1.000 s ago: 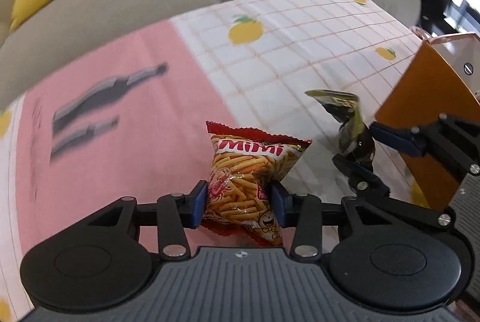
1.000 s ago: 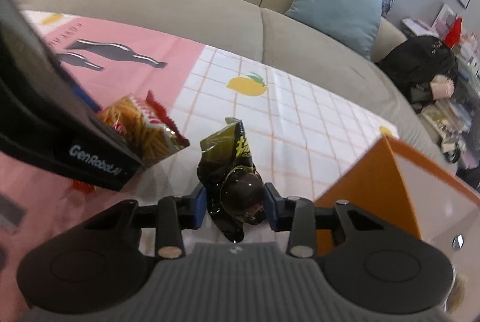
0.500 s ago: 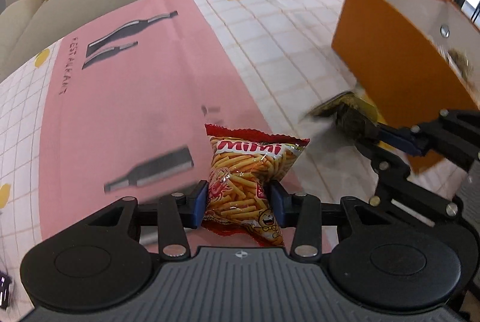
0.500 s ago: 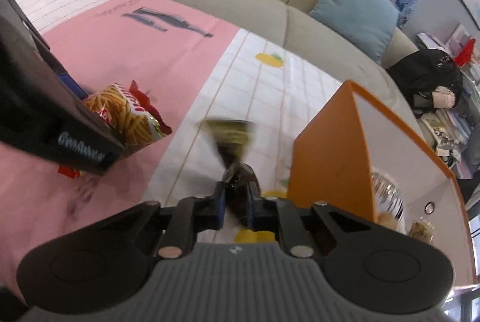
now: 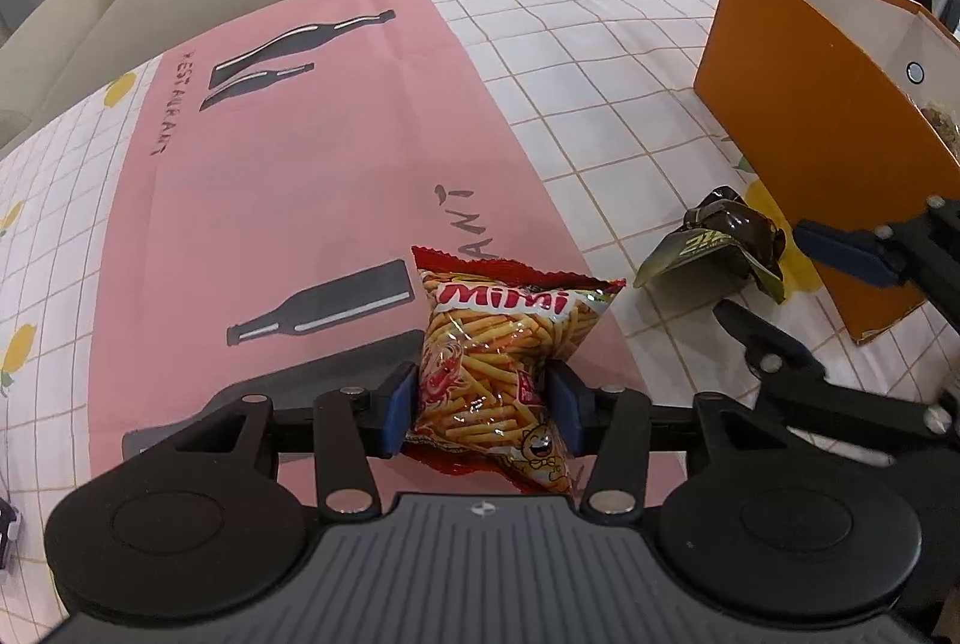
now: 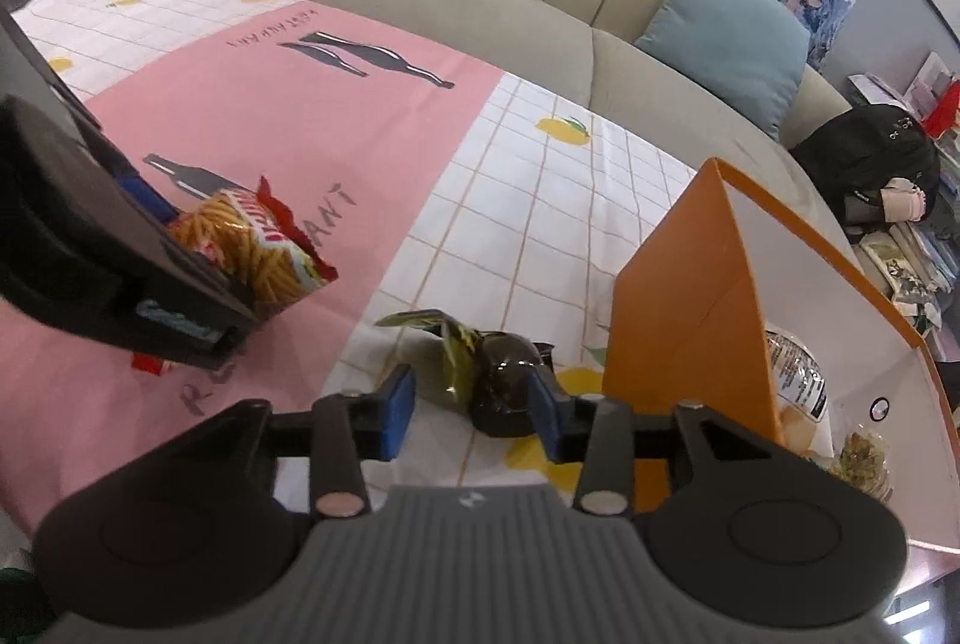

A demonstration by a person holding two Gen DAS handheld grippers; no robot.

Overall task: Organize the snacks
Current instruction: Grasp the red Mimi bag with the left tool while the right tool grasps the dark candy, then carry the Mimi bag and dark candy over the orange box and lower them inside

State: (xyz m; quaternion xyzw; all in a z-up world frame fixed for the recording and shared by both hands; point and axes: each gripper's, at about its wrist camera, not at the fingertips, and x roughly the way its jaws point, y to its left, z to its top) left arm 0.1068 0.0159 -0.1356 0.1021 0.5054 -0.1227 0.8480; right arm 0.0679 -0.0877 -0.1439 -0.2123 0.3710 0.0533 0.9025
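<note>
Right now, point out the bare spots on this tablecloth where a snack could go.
Free: the pink band between the printed bottles, and the white checked cloth left of the orange cardboard box. Crowded: the near edge, with the red Mimi stick-snack bag, the dark crumpled packet and both grippers.

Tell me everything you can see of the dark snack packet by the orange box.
The dark snack packet is a small, glossy, blackish-brown foil wrapper with a flattened olive-yellow printed end. It bulges around something rounded and looks crumpled. It lies on its side on the checked tablecloth, just in front of the orange box. It sits between the fingers of the right gripper, whose jaws are opening: the left pad stands clear, the right pad is at the bulge.
</note>
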